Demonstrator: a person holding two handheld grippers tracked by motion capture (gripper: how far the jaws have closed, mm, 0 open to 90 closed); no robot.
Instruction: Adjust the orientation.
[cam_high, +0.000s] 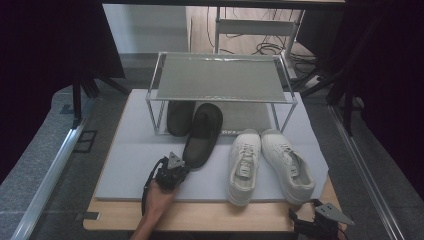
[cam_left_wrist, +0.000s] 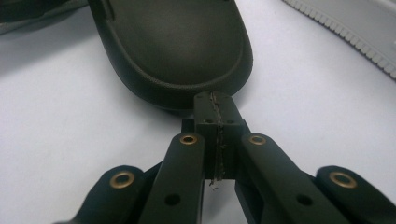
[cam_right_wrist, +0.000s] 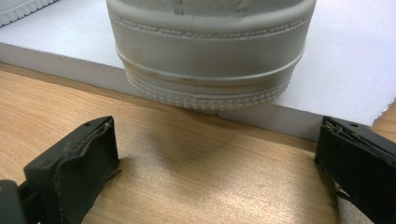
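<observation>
Your high view was dim and soft, dark curtains swallowing its sides, the grey mat (cam_high: 135, 150) evenly lit from above, your gripper views brighter, near tongs blurred, soft shadow under the white shoe (cam_right_wrist: 205, 51) heel.

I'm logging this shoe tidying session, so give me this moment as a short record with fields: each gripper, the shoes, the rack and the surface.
left gripper: fingers shut, tips against the heel end of the dark slip-on shoe, nothing between them
right gripper: fingers open, behind the heel of the right white sneaker, holding nothing
second dark shoe: on the rack's lower shelf
left white sneaker: on the mat beside its pair, heel toward the person
wire shoe rack: two tiers, top shelf bare
grey mat: lies on the wooden table
</observation>
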